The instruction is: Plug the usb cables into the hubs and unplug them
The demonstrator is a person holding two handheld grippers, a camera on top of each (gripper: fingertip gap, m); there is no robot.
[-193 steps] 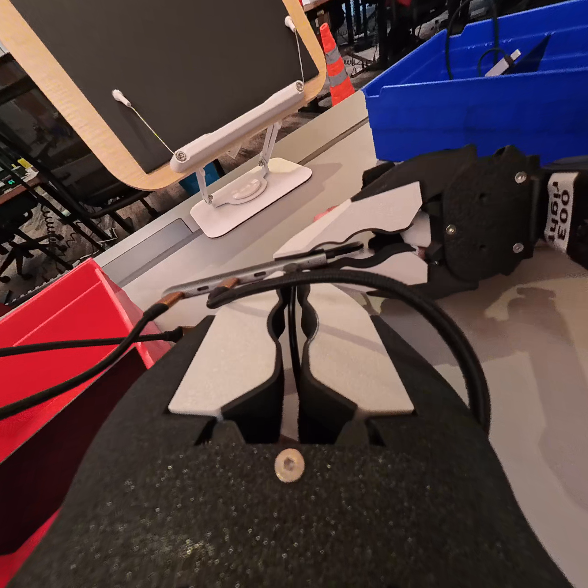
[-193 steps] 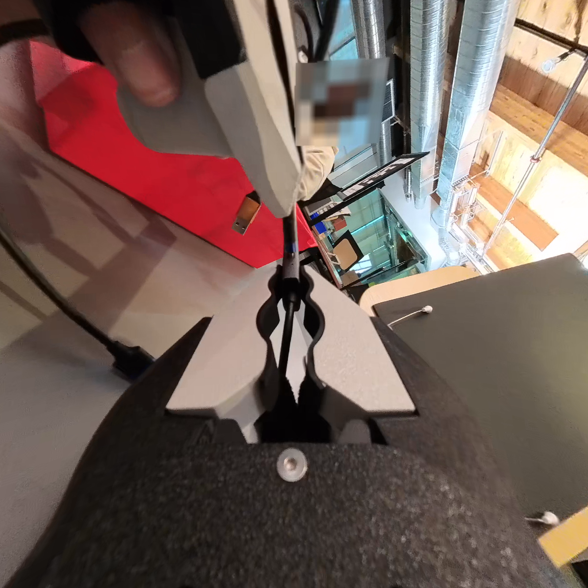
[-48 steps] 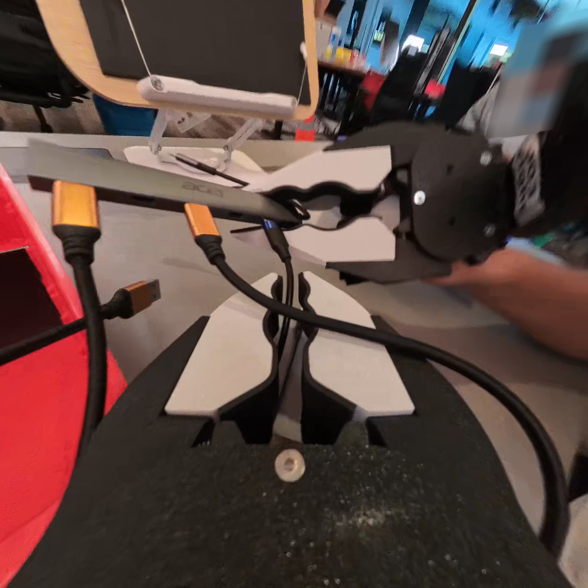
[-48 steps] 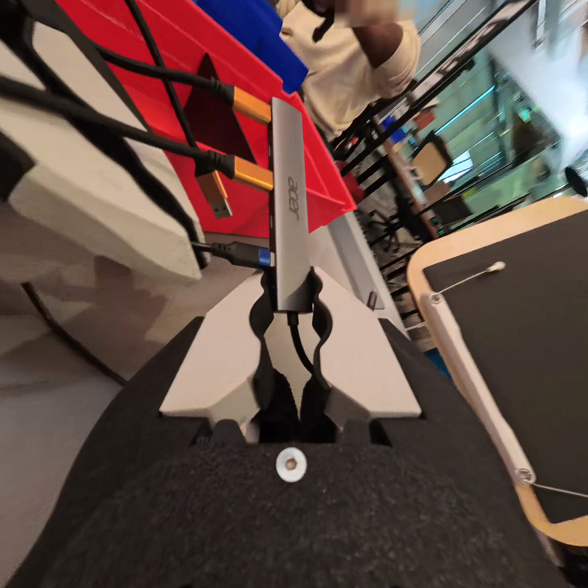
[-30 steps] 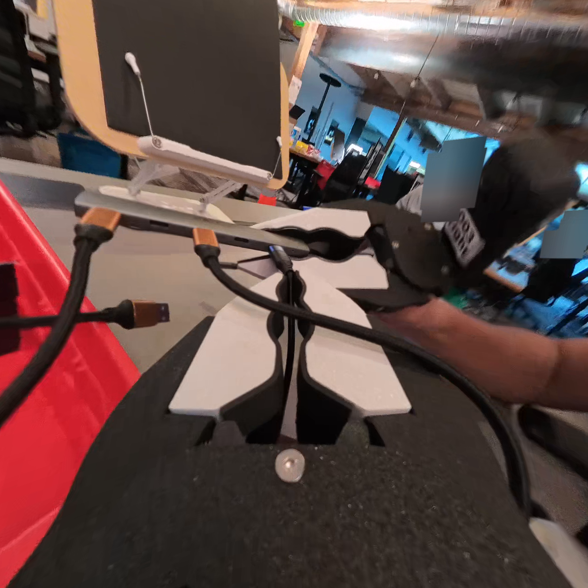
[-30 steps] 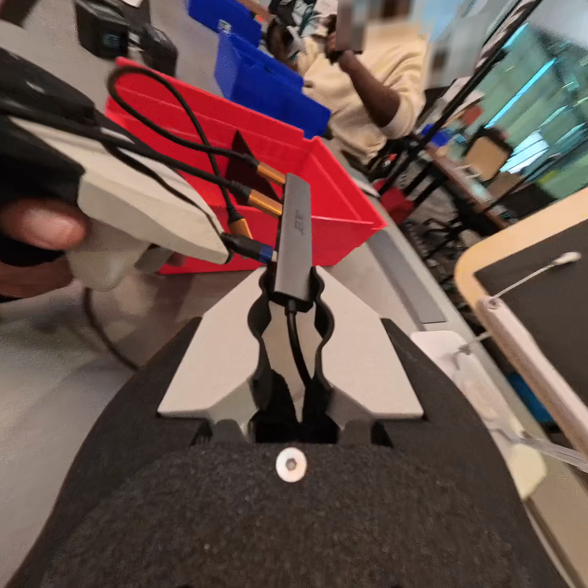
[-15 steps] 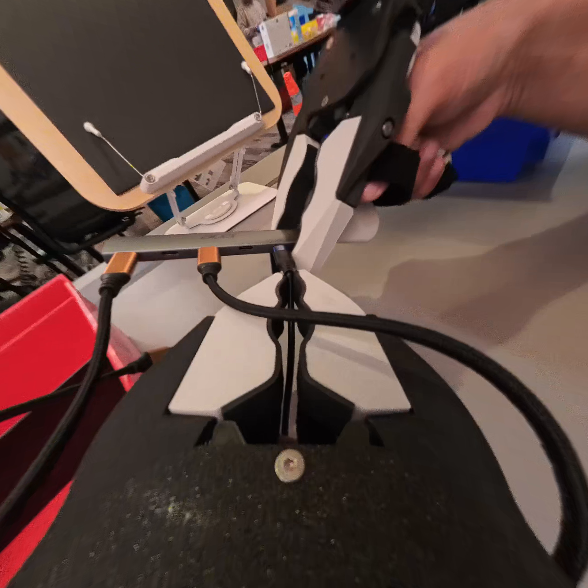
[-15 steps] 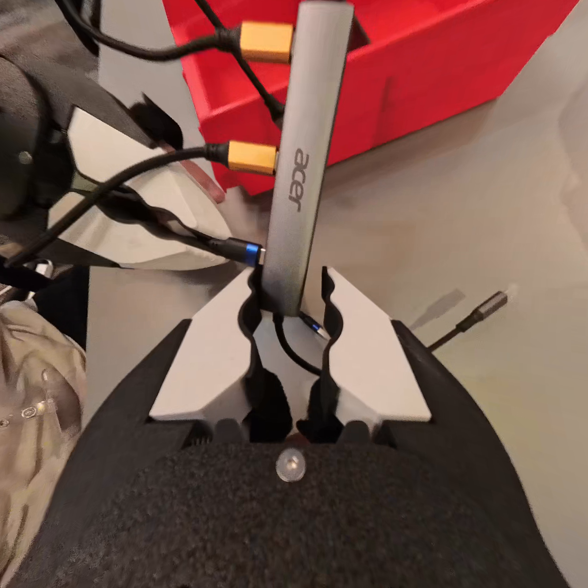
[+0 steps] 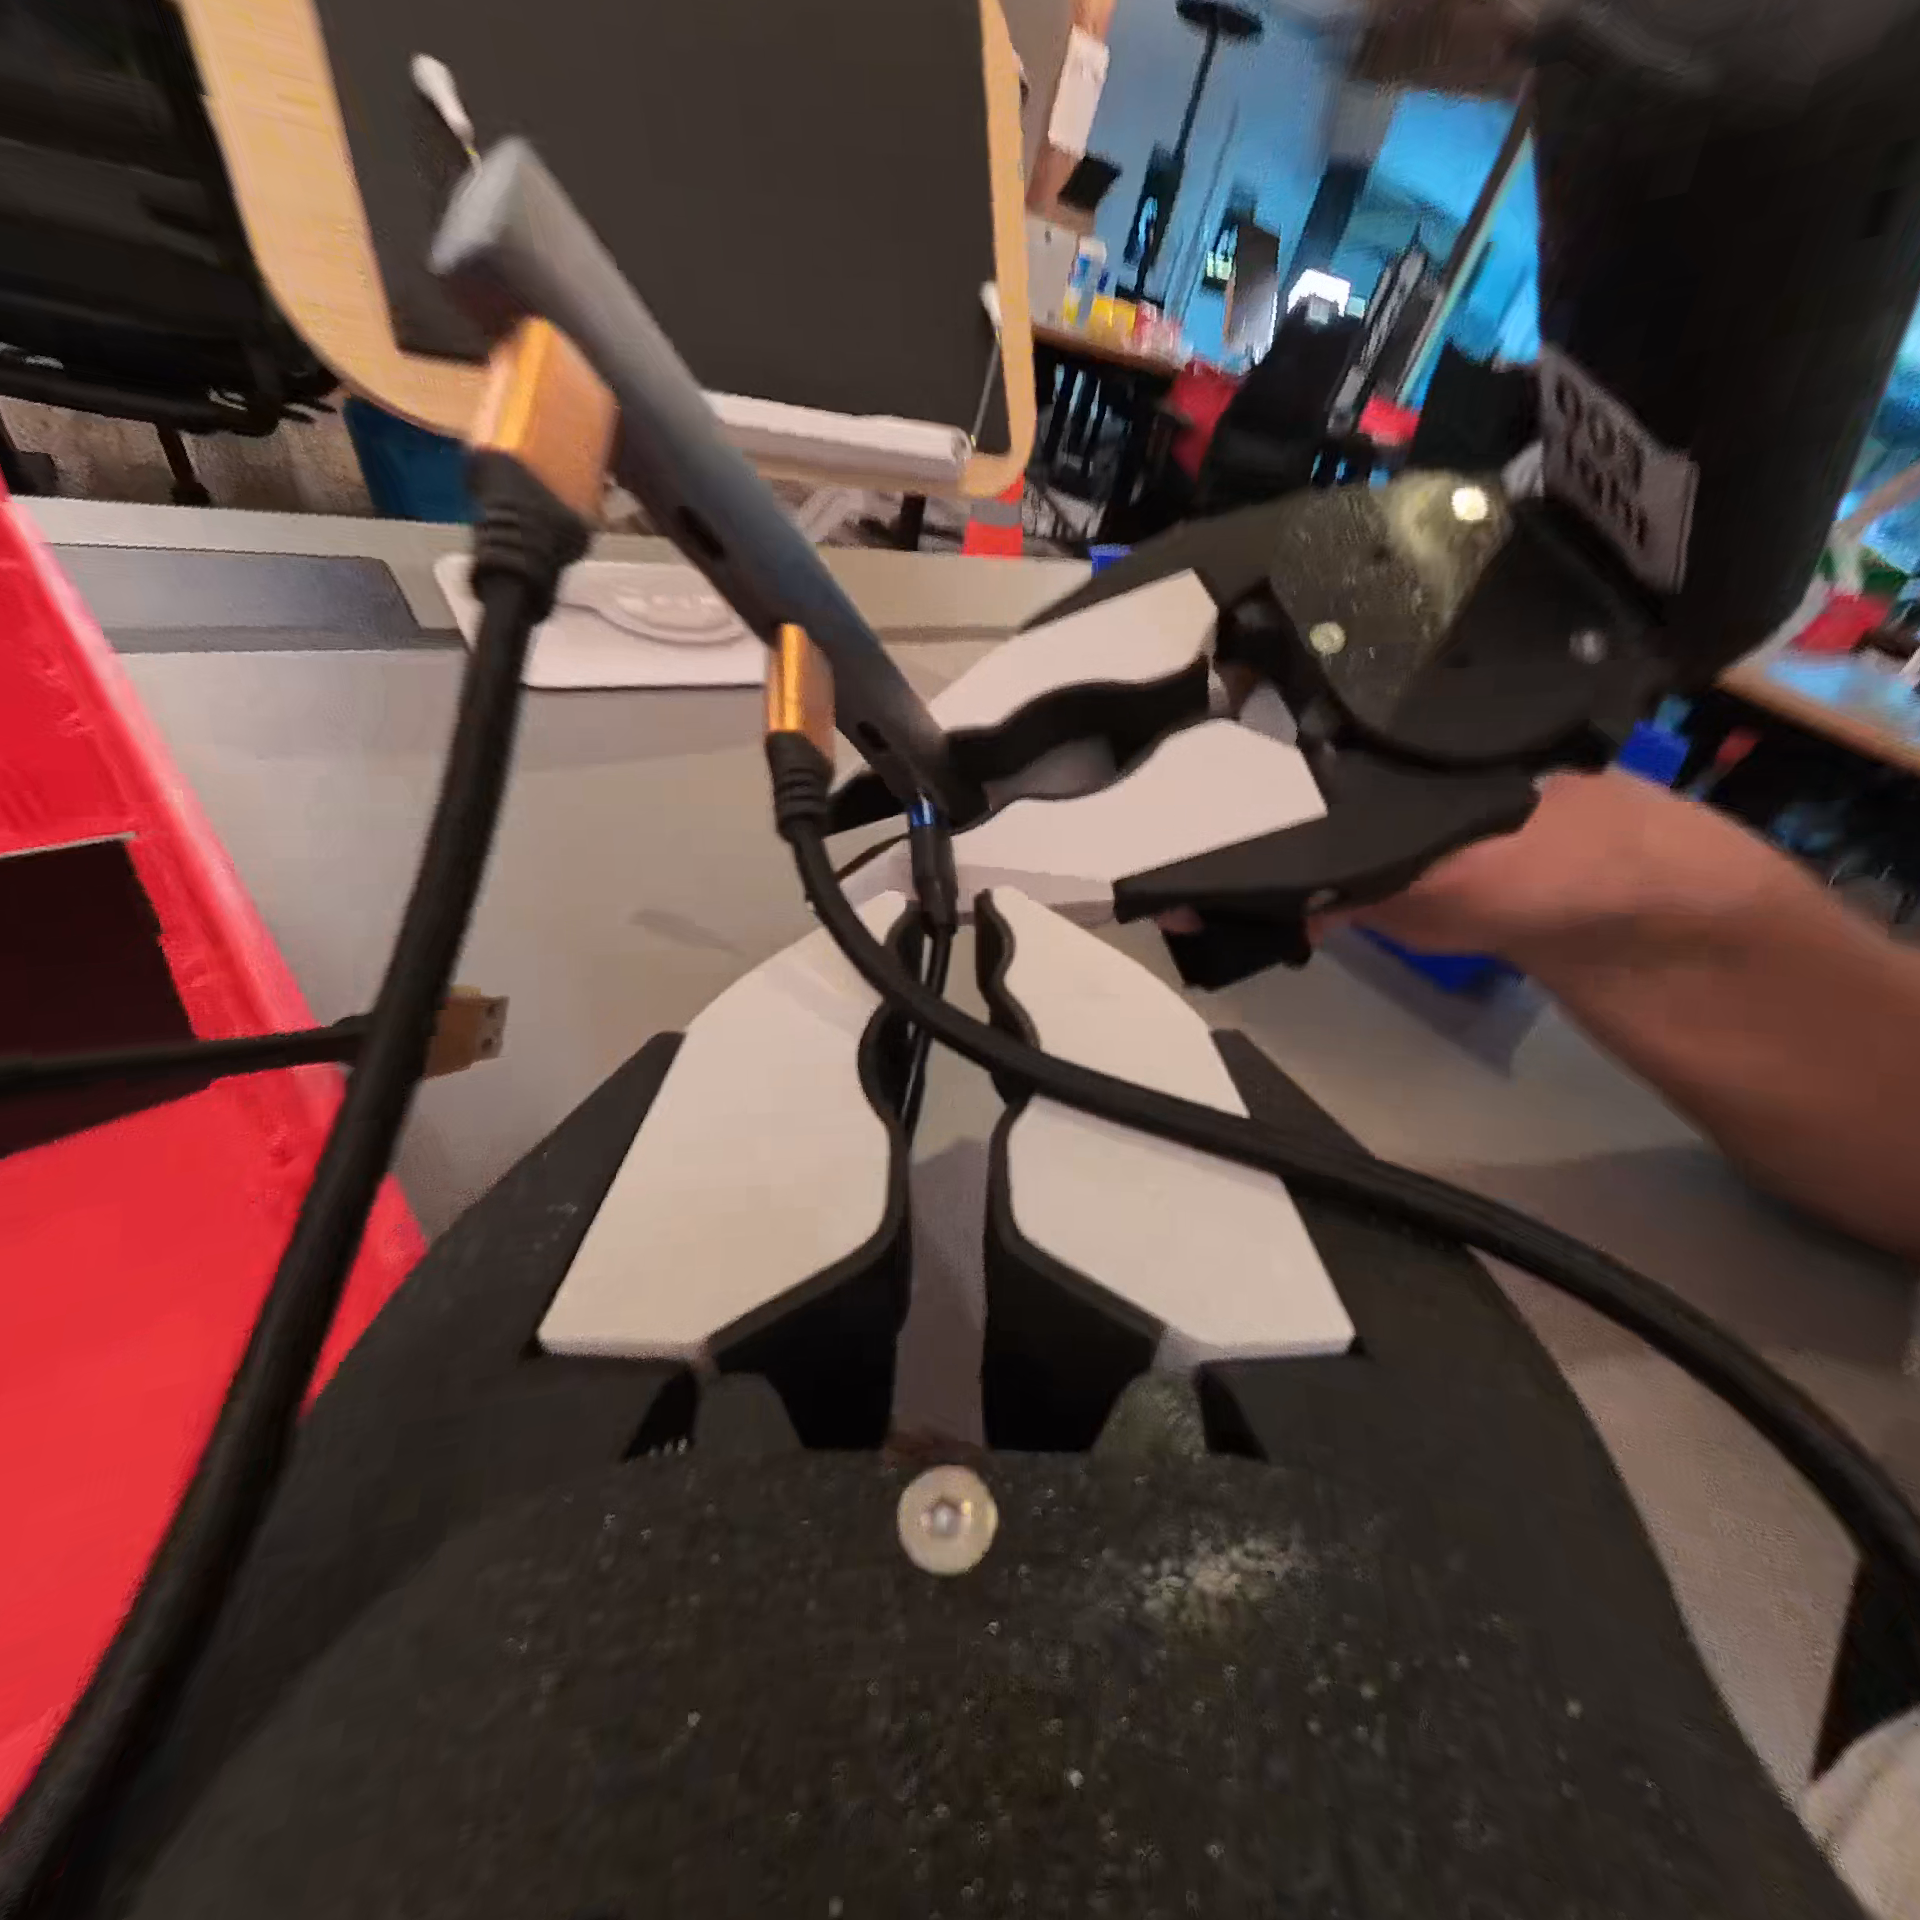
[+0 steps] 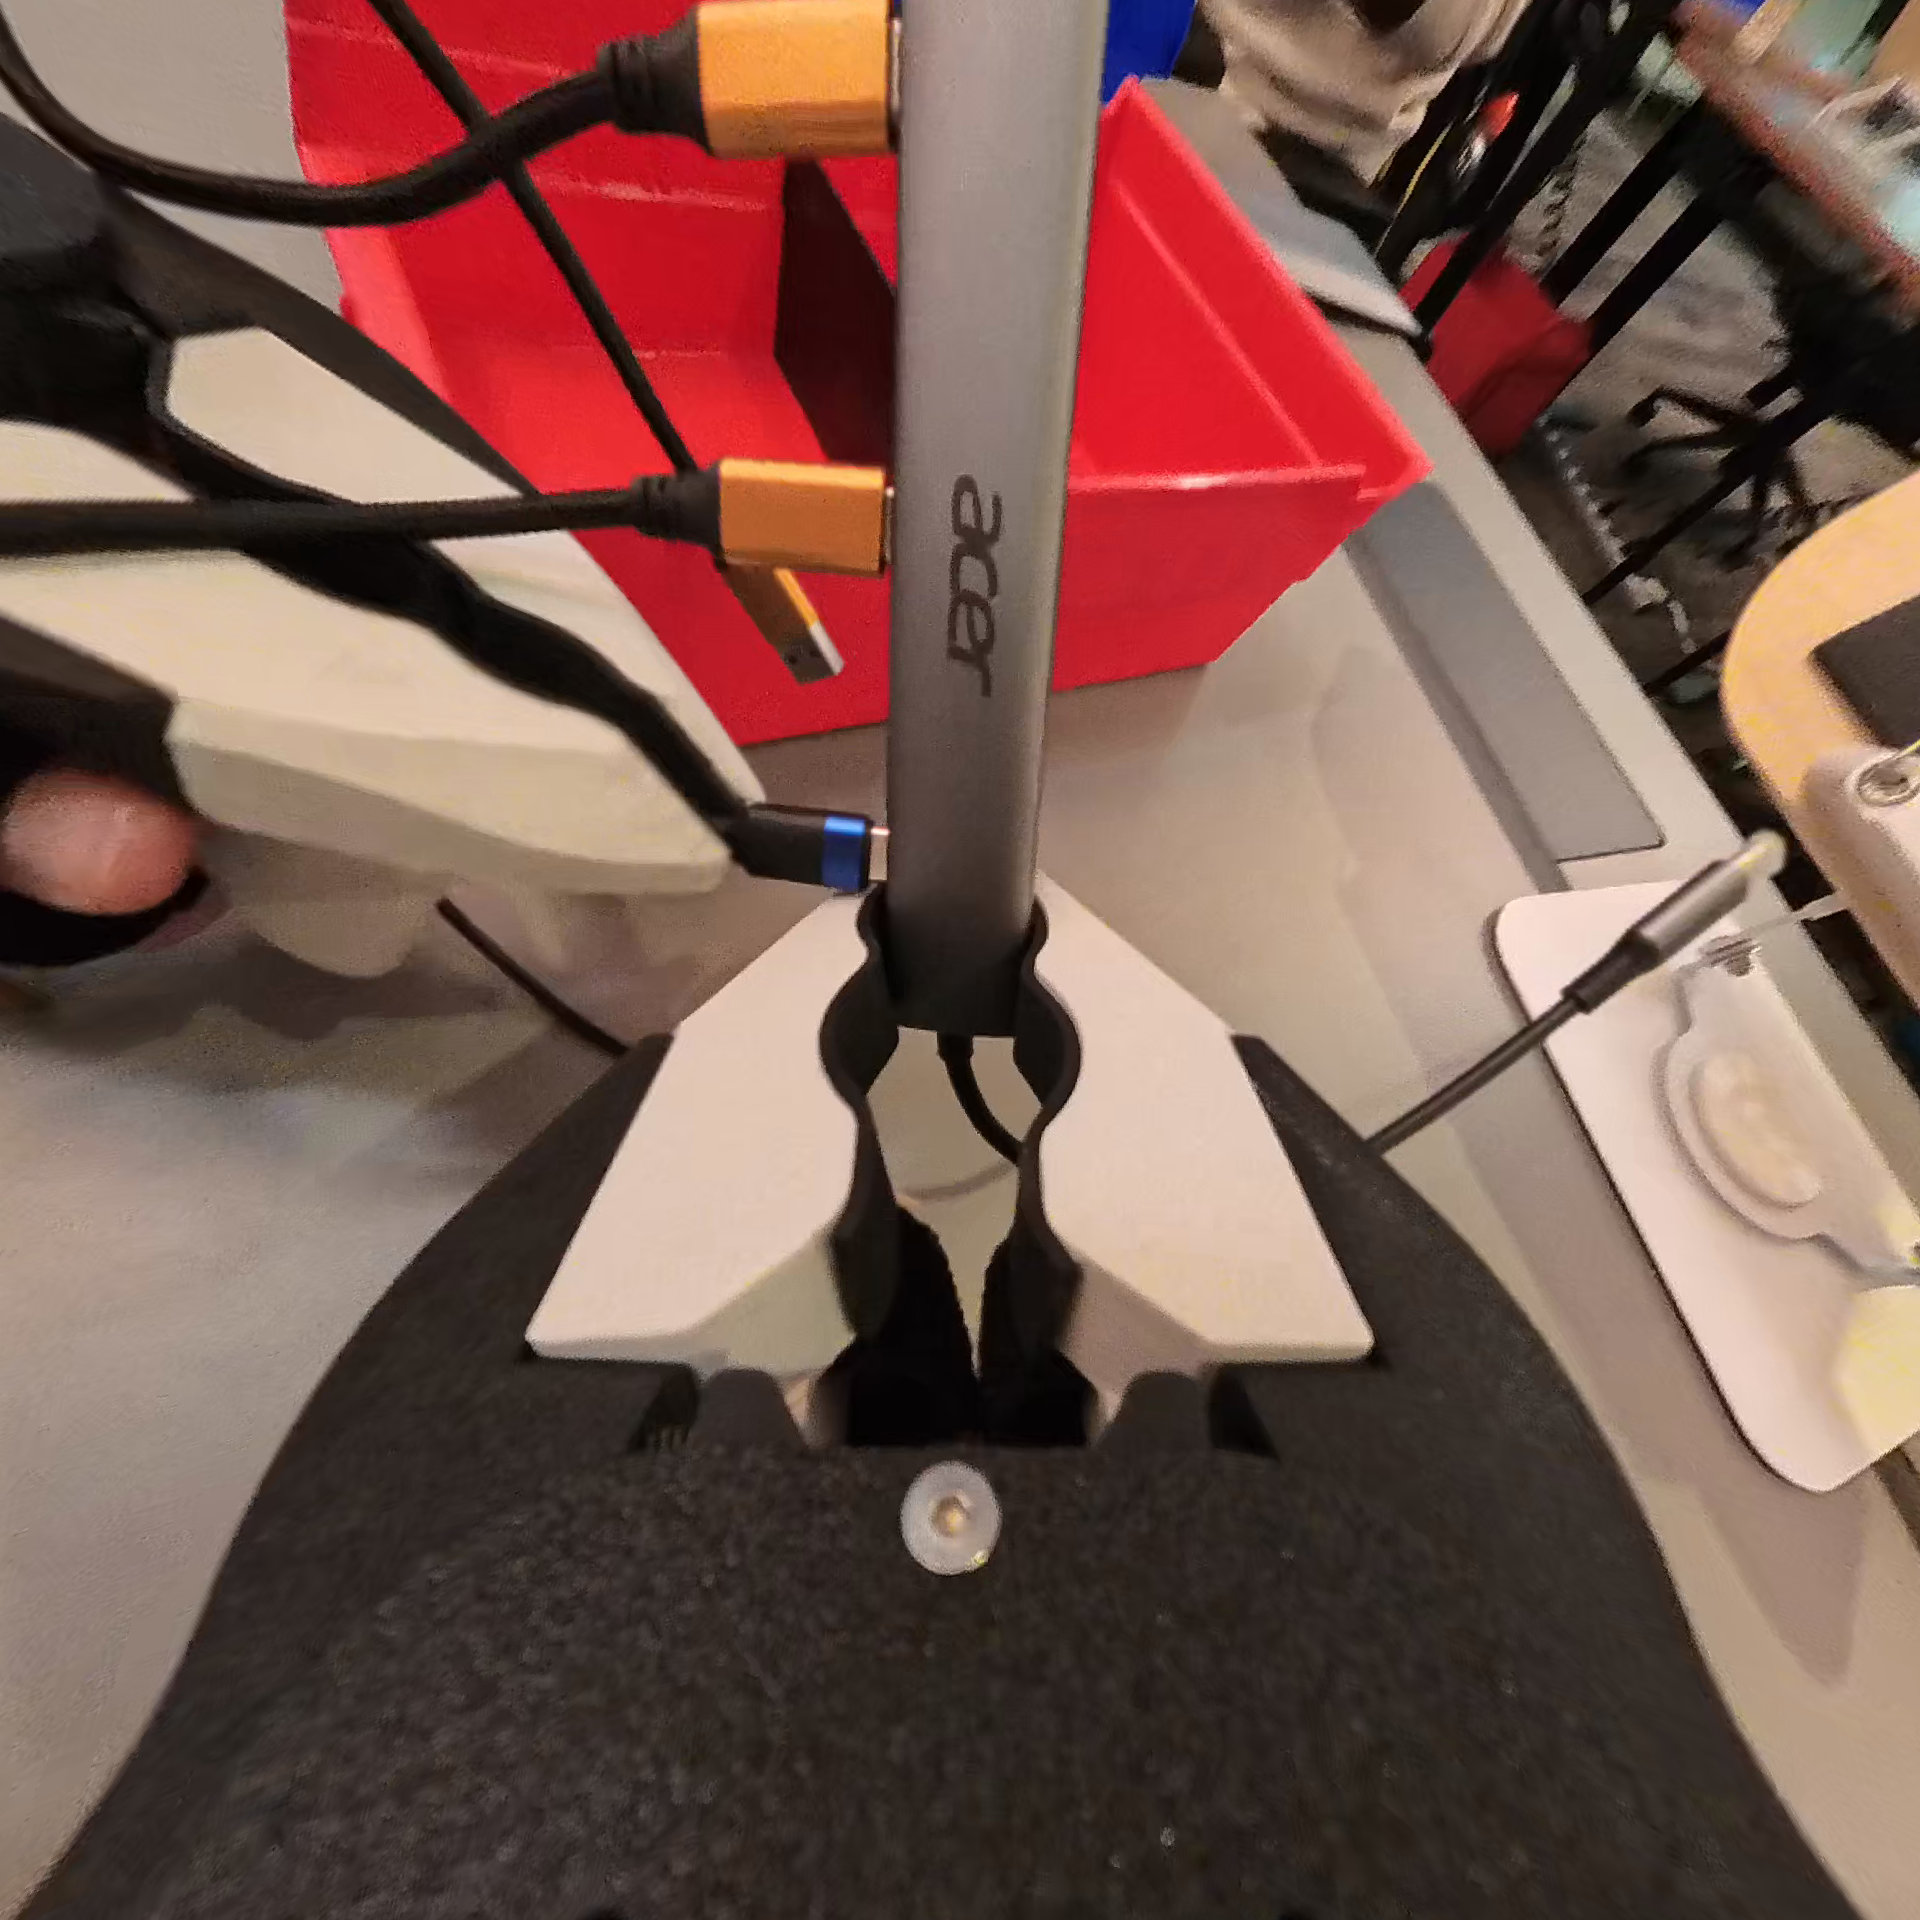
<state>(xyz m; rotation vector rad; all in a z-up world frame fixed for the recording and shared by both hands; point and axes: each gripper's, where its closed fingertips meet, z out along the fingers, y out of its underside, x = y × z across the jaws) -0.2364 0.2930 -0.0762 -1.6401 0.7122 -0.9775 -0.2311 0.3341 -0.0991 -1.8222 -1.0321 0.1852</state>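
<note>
My right gripper (image 10: 951,935) is shut on the near end of a grey hub (image 10: 977,416), which points straight away from it. Two orange-sleeved plugs (image 10: 805,514) sit in the hub's left side. A black plug with a blue ring (image 10: 821,847) meets the hub just above my right fingertips, with a sliver of metal showing. My left gripper (image 9: 943,912) is shut on that plug's thin black cable (image 9: 914,1049) right behind the plug. In the left wrist view the hub (image 9: 675,457) slants up to the left from the right gripper (image 9: 935,774).
A red bin (image 10: 1195,416) stands behind the hub and fills the left of the left wrist view (image 9: 104,1247). A loose orange plug (image 9: 473,1029) hangs by it. The hub's own lead ends in a grey plug (image 10: 1683,925) over a white stand base (image 10: 1662,1247). A wood-framed black board (image 9: 675,208) stands behind. The tips of one gripper are about 5 cm away from the tips of the other.
The right gripper swung from above to the right side. The hub tilted from level to steeply up-left in the left view. My left fingers stand slightly wider around the cable.
</note>
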